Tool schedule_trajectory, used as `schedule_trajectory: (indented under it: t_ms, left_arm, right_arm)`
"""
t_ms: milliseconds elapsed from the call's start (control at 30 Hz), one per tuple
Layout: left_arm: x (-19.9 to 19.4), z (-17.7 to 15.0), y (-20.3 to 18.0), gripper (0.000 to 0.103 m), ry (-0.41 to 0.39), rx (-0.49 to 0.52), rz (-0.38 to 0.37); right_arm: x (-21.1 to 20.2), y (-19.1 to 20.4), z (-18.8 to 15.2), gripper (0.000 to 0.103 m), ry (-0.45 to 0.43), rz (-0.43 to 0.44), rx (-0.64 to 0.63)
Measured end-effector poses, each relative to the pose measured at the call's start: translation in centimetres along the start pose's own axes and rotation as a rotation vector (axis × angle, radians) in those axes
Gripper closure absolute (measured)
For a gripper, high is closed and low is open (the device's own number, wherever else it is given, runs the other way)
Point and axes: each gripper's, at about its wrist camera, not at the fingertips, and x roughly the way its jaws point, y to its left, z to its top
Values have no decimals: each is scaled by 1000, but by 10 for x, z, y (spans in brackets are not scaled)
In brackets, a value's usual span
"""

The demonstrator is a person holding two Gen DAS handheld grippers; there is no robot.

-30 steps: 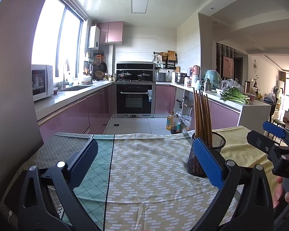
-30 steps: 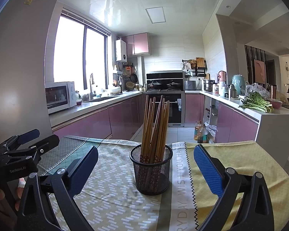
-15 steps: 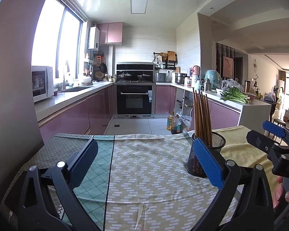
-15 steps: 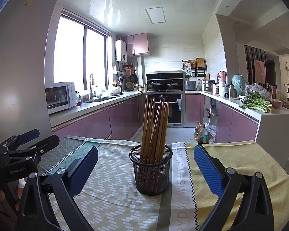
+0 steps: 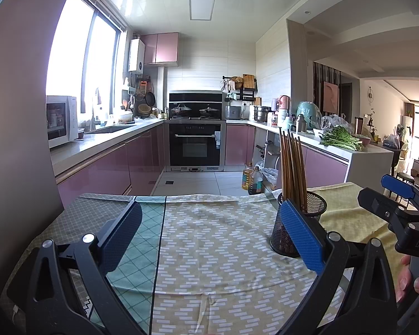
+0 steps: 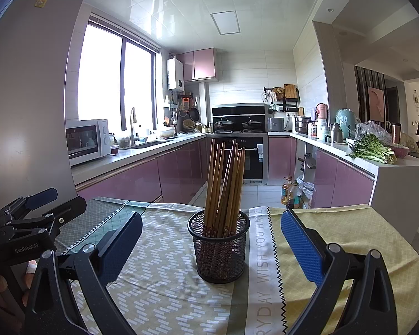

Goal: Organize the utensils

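Nothing has shifted since the earlier frames: both tools hover where they were and the chopsticks stand as before. Farthest left on the counter sits a white microwave oven, with a black built-in oven at the far wall of the pink-cabinet kitchen. Over the patterned green-and-yellow tablecloth, the left gripper hangs with its blue-padded fingers spread wide and nothing between them; only bare cloth lies in the gap. Just beyond its right finger stands the black wire-mesh cylindrical holder, upright on the cloth beside a printed strip of lettering. A bundle of brown wooden chopsticks sits inside it, tips down, fanned out and leaning slightly against the rim. The right gripper faces this holder squarely, released as well, its two pads well apart on either side of the holder and touching neither it nor the sticks. At the far right, a bunch of leafy green vegetables lies on the white counter. A person's fingers grip the handle at the frame's right edge.
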Motion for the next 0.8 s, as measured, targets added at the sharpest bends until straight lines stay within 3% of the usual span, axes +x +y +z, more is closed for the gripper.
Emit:
schedule_trajectory:
  t_ms: [533, 700, 800]
  left_arm:
    - [1, -2, 0, 5, -4, -8, 0]
    - [18, -8, 7, 5, 88, -29, -9]
    - [36, -15, 18, 5, 165, -36, -1]
  right_arm:
    - [0, -2, -1, 7, 4, 0, 6]
    - [6, -14, -7, 7, 36, -21, 5]
    - [21, -36, -14, 7, 120, -73, -2]
